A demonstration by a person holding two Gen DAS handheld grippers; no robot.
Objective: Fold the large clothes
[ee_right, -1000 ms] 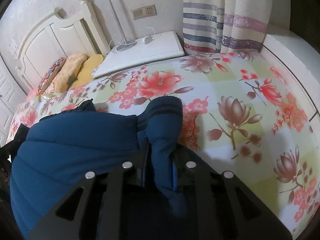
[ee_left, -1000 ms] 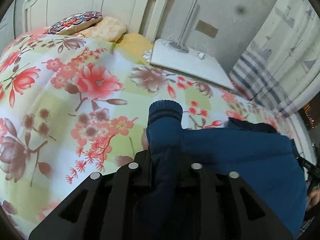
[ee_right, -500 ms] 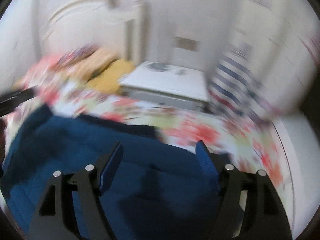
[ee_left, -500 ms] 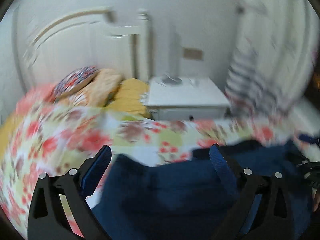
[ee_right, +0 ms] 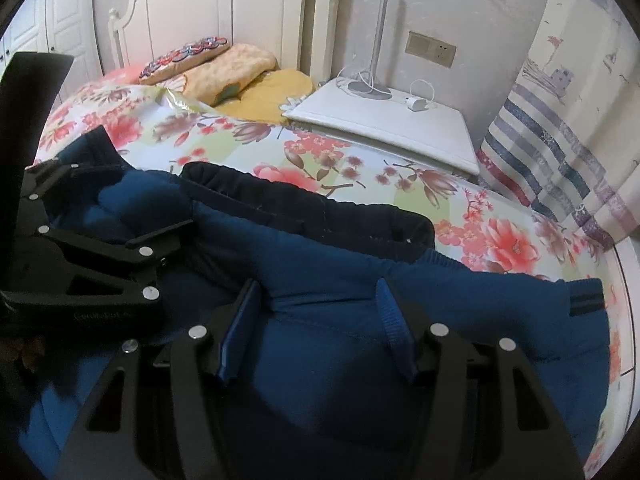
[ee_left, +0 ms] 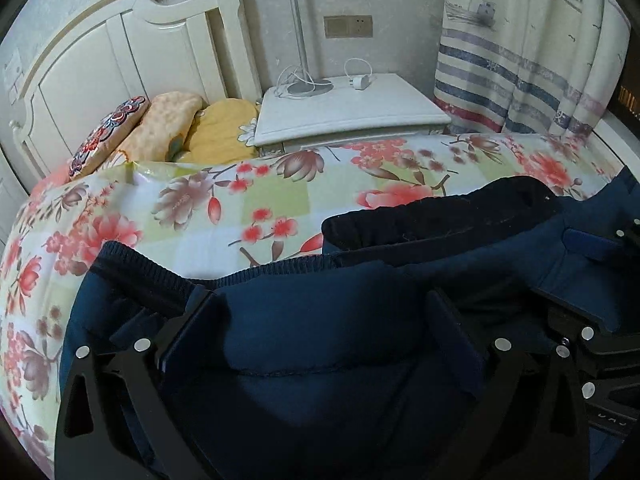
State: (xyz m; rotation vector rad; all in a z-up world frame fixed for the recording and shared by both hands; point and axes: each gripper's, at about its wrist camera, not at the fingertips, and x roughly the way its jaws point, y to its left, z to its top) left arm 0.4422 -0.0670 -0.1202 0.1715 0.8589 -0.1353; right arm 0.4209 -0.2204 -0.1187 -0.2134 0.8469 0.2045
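Note:
A dark blue padded jacket (ee_left: 320,360) lies on the flowered bedspread (ee_left: 280,196), its black collar band (ee_left: 440,216) on the far side and a ribbed cuff (ee_left: 132,256) at the left. My left gripper (ee_left: 320,308) hovers over the jacket body with its jaws wide and still opening; the fabric lies under them, not pinched. My right gripper (ee_right: 318,292) stands half open with its jaws closing, and a bulge of jacket (ee_right: 480,320) sits between the blue pads (ee_right: 236,332). Each gripper shows in the other's view: the right gripper (ee_left: 580,276), the left gripper (ee_right: 120,216).
A white nightstand (ee_left: 344,108) with a lamp base and a charger stands past the bed. Pillows (ee_left: 168,120) lean on the white headboard (ee_left: 120,60) at the left. A striped curtain (ee_left: 520,60) hangs at the right, beside the bed's edge.
A second ago each gripper was shut on a sleeve cuff. Both have let go, opened and swung inward over the jacket body, so they now sit side by side.

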